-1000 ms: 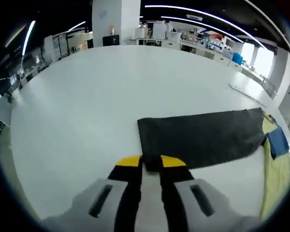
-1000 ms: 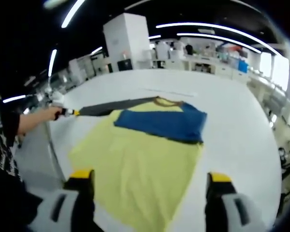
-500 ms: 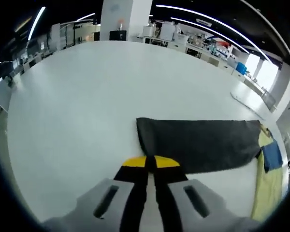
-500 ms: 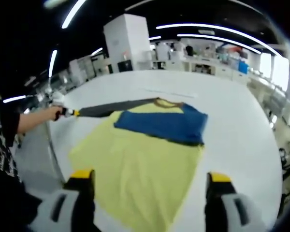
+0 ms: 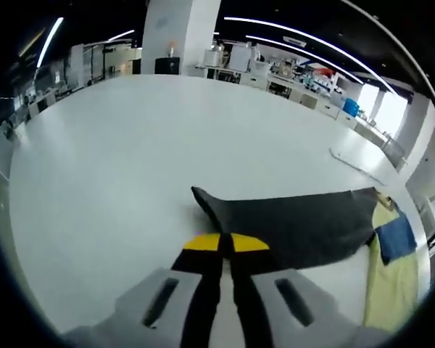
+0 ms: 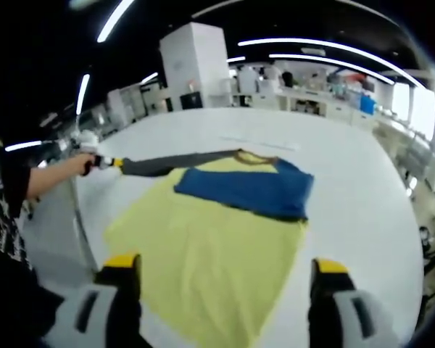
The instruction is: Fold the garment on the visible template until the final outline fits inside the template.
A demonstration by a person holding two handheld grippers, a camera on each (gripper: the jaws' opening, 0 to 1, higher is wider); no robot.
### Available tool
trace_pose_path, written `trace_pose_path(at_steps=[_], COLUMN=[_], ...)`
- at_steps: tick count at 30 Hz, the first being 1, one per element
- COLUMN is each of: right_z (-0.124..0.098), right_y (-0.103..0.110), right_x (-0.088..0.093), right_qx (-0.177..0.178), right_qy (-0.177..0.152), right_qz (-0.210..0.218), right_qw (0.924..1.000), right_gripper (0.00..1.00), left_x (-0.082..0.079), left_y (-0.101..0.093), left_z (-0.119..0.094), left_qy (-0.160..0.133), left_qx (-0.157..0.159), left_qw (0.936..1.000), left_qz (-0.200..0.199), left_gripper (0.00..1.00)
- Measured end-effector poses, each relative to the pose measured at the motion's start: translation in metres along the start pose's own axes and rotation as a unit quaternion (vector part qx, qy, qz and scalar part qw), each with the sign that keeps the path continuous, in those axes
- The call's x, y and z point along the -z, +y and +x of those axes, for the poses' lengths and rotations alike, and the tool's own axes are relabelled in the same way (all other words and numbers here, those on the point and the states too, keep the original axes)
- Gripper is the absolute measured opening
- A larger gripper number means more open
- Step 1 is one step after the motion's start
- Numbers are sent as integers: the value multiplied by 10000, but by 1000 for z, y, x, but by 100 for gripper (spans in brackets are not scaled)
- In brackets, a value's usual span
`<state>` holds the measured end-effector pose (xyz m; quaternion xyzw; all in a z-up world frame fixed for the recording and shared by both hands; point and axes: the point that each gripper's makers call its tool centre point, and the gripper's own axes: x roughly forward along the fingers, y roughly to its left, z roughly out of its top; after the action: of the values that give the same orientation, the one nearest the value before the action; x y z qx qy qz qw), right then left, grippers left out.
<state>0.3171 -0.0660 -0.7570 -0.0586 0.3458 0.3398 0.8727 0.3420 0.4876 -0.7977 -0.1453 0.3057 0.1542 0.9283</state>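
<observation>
A yellow garment (image 6: 203, 254) is being shown spread flat on the white table (image 5: 116, 145), with a blue panel (image 6: 243, 190) lying folded across its far part. A dark grey sleeve (image 5: 290, 221) is being stretched out sideways from the garment over the table, and its end is being pinched and raised slightly by the left gripper (image 5: 225, 243), whose yellow-tipped jaws are being held closed on the fabric. In the right gripper view, the left gripper (image 6: 101, 162) is being held by a person's hand (image 6: 83, 165) at the sleeve's tip. The right gripper (image 6: 225, 268) is being held above the garment's near edge, jaws spread wide apart and nothing being gripped.
</observation>
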Motion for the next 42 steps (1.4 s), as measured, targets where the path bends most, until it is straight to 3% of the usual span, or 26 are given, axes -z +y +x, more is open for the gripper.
trace_pose_path(at_steps=[16,27,34,42], right_z=[-5,-6,-7,-9], right_y=[7,14,23,29], right_x=[-1,3,6,15], right_qx=[-69,-91,-116,-167], right_qy=[-111,-186,-238,-216], right_qz=[-97,-40,-21,-21], right_qw=[9999,9998,9996,9996], right_gripper=[99,99,99,99], left_x=[-43,-71,-79,-82], left_y=[-63,-130,-178,-221], left_z=[-12,-9,-12,-9], left_qy=[-461,-743,-794,-753], left_qx=[612,1138,1537,1914], left_qw=[9970,9903,9841,9780], left_qz=[134,279,406,357], left_gripper=[0,0,0,0])
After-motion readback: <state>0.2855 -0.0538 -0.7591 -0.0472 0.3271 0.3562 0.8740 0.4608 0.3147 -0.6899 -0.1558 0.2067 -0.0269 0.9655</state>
